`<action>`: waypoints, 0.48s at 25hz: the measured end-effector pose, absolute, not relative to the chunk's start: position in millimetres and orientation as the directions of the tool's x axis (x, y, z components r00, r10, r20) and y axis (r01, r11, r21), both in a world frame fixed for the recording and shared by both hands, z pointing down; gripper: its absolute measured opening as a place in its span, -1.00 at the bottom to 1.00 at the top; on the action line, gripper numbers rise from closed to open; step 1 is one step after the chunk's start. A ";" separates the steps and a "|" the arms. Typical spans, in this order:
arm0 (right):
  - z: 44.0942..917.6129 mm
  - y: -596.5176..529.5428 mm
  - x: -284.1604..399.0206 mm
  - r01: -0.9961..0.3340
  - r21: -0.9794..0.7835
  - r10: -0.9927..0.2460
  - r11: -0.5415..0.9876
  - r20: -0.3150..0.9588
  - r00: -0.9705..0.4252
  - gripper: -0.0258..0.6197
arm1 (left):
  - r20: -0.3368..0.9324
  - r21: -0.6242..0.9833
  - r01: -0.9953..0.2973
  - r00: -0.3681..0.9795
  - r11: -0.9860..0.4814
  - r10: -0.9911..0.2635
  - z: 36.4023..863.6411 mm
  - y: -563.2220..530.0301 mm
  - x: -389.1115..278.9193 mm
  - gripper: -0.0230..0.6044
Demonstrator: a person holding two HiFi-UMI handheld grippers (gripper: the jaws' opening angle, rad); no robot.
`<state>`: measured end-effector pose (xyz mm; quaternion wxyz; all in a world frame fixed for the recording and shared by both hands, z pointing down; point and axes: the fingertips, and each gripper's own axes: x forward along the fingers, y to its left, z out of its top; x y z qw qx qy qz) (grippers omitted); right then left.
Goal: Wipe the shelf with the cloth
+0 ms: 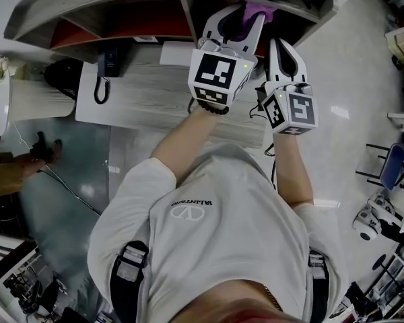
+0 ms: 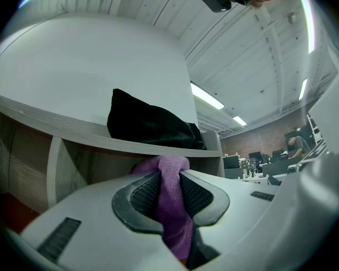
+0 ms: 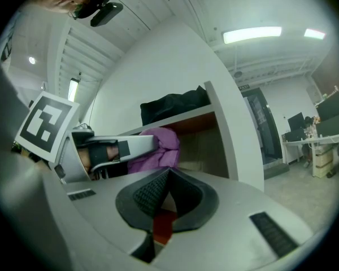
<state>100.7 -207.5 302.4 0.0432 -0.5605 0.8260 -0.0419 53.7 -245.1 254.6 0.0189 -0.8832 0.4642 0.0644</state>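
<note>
A purple cloth (image 1: 258,8) is pinched in my left gripper (image 1: 246,15), which is shut on it and reaches up into the open compartment of the wooden shelf (image 1: 121,9). In the left gripper view the cloth (image 2: 170,208) hangs between the dark pads, its upper end touching the underside of the shelf board (image 2: 73,126). My right gripper (image 1: 283,46) hovers just right of the left one, shut with nothing in it. In the right gripper view its pads (image 3: 152,193) meet, and the cloth (image 3: 156,151) and left gripper (image 3: 110,149) show ahead at the left.
A black bag (image 2: 150,123) lies on top of the shelf. Below stands a pale wooden desk (image 1: 148,96) with a black telephone (image 1: 106,67). The shelf's upright side panel (image 3: 226,134) is close on the right. Office chairs (image 1: 397,167) stand far right.
</note>
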 end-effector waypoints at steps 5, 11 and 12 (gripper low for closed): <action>306.5 -209.7 83.4 -0.919 -0.118 -0.926 0.377 -0.018 -0.377 -0.92 | -0.141 0.035 -0.834 0.541 -0.550 -0.829 254.8 -249.4 33.6 -0.68; 309.9 -211.5 76.4 -0.921 -0.115 -0.927 0.373 -0.005 -0.375 -0.92 | -0.155 0.049 -0.845 0.520 -0.532 -0.840 253.8 -252.4 18.4 -0.68; 310.4 -212.3 75.5 -0.921 -0.115 -0.927 0.372 -0.004 -0.374 -0.92 | -0.155 0.052 -0.847 0.517 -0.529 -0.842 254.3 -253.4 15.9 -0.68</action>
